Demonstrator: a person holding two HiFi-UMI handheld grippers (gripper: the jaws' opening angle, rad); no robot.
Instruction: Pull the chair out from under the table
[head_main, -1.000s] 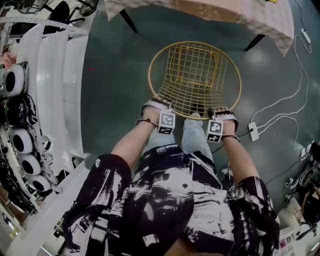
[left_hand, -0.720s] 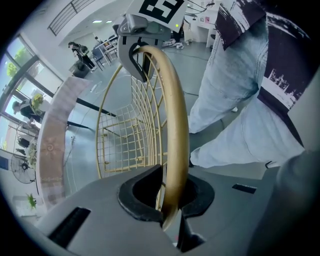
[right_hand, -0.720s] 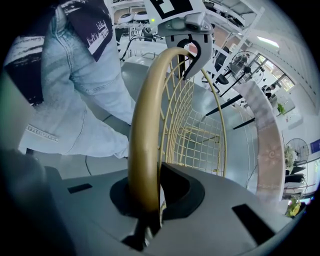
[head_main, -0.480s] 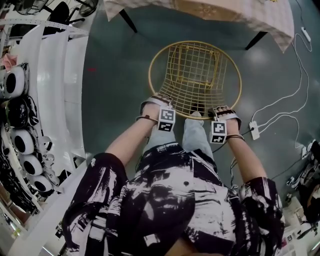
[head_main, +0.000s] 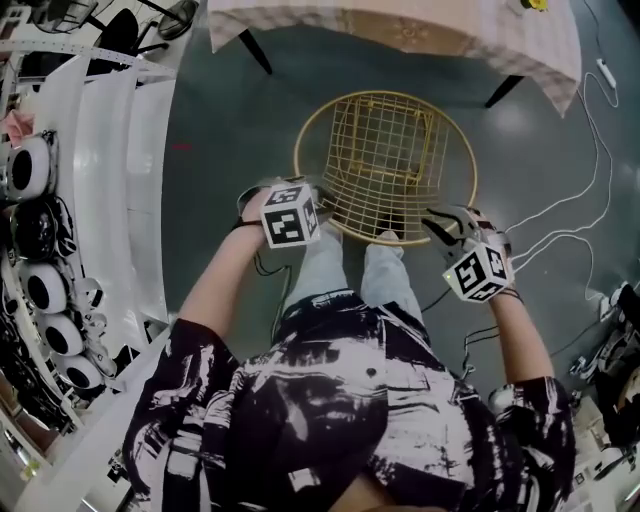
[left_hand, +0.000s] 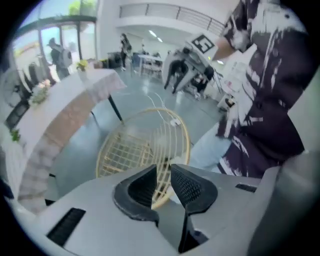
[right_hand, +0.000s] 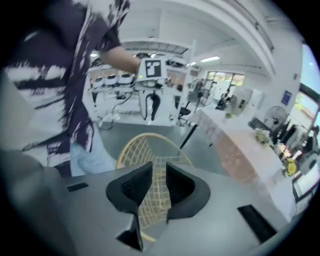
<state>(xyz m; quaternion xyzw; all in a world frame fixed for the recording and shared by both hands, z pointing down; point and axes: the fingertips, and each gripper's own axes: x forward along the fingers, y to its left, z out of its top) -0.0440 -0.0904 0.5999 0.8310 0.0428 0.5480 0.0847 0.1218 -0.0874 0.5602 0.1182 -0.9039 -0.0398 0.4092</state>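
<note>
The gold wire chair (head_main: 385, 165) stands on the dark floor just in front of the cloth-covered table (head_main: 400, 25), its round back rim toward me. My left gripper (head_main: 318, 200) hangs above the rim's left side, off the wire. My right gripper (head_main: 438, 226) is raised beyond the rim's right side, also apart from it. In the left gripper view the jaws (left_hand: 163, 172) are opening, a narrow gap with nothing in it and the chair (left_hand: 130, 150) far below. The right gripper's jaws (right_hand: 159, 172) are likewise opening and empty, above the chair (right_hand: 150, 145).
A white curved shelf unit (head_main: 110, 180) with several round devices (head_main: 30, 165) lines the left. White cables and a power strip (head_main: 508, 262) lie on the floor at right. The person's jeans-clad legs (head_main: 385, 275) stand right behind the chair.
Both grippers have let go of the chair's back rim, risen and spread apart, each rolling so that its marker cube faces up. The chair has stayed put.
</note>
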